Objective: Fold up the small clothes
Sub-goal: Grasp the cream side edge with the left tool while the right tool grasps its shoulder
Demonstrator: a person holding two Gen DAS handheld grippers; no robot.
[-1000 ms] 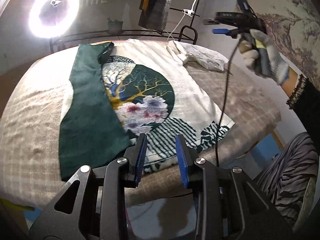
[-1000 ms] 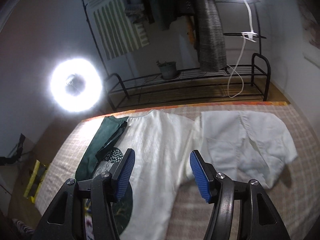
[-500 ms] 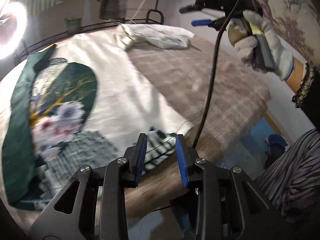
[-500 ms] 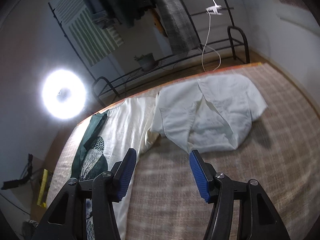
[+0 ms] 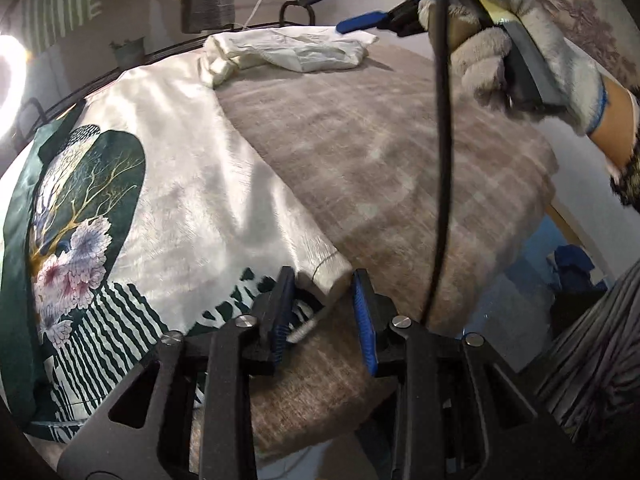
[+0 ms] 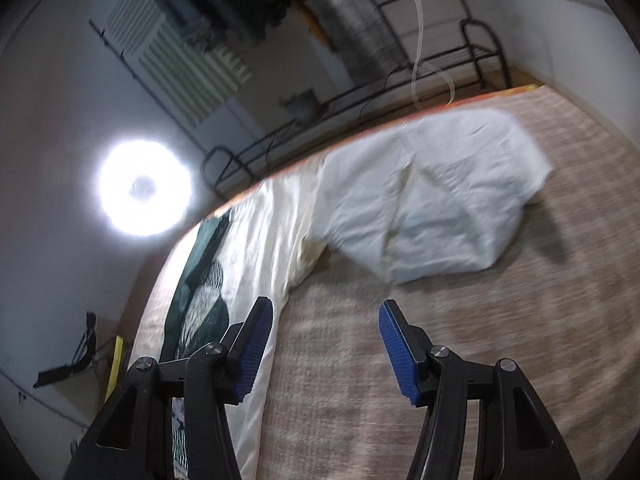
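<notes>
A cream T-shirt (image 5: 188, 152) with a dark green tree-and-flower print lies flat on the beige checked bed (image 5: 360, 152); its left side is folded over, green side up. My left gripper (image 5: 322, 300) is open, its jaws on either side of the shirt's near right hem corner. My right gripper (image 6: 324, 344) is open and empty, held above the bed near the shirt's right edge (image 6: 272, 264); it also shows in the left wrist view (image 5: 360, 24), held by a gloved hand. The shirt's white sleeve (image 6: 428, 208) lies spread to the right.
A ring light (image 6: 144, 188) glares at the left. A black metal rack (image 6: 360, 92) with a small plant and hanging clothes stands behind the bed. A black cable (image 5: 440, 160) hangs from the right gripper across the left wrist view. The bed's edge drops off at the right.
My left gripper has moved right and down to the shirt's near right hem corner. My right gripper has swung right, over the bare bed beside the sleeve.
</notes>
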